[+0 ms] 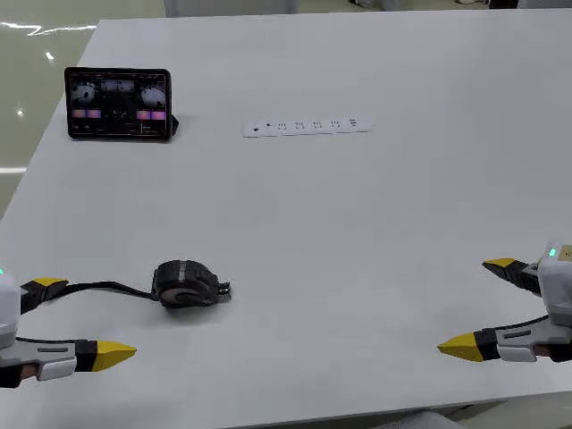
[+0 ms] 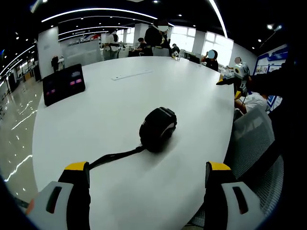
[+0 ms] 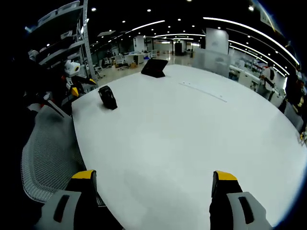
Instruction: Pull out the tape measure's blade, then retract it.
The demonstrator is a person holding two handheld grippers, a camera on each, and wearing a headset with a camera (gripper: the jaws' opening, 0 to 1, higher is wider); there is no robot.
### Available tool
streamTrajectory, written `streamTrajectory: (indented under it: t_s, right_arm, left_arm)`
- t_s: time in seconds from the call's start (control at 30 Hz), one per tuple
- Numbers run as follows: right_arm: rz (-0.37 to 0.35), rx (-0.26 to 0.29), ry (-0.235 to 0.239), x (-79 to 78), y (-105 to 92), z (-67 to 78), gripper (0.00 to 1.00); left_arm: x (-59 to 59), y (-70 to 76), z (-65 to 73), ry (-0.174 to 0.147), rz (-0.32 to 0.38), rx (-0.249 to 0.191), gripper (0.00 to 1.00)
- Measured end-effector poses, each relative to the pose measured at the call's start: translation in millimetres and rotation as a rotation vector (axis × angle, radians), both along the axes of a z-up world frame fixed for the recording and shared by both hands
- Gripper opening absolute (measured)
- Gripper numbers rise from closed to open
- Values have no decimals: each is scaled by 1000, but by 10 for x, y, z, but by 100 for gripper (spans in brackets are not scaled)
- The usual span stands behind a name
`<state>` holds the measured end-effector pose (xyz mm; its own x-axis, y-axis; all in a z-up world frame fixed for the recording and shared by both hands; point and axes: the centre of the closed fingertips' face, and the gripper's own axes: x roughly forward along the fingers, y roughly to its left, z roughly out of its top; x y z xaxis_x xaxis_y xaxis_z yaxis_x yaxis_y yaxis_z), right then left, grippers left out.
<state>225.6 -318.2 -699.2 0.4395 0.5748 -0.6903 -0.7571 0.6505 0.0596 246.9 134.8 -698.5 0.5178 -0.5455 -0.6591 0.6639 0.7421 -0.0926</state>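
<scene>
A wide white table (image 1: 357, 223) is set in a large open hall with ceiling lights, where seated people are seen in the background. A grey mesh chair (image 3: 48, 153) is placed at the table edge nearest the tape measure (image 1: 185, 284). A dark tablet (image 1: 117, 104), propped up with its screen lit, is stood well beyond the tape measure and slightly to its left. A white power strip (image 1: 306, 126) is laid flat well beyond the tape measure, to its right.

The left gripper (image 1: 98, 317) is held just left of the tape measure, with its yellow-tipped jaws spread wide. The right gripper (image 1: 463, 306) is held well to the tape measure's right, its jaws likewise spread wide over bare table.

The black tape measure is laid on the table ungripped, its blade kept inside the case. A black strap (image 1: 98, 289) is trailed from the tape measure toward the left gripper.
</scene>
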Motion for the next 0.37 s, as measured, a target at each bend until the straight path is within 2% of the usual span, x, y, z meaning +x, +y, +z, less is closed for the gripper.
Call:
streamTrajectory:
  t_s: [0.1,0.37]
  right_arm:
    - [2,0,-1,5,-4,-5,99]
    - [7,-5,-1,12,-20,-10,99]
  left_arm:
    - [19,24,10,-10,11,6,99]
    - [11,23,29,-7,9,9,99]
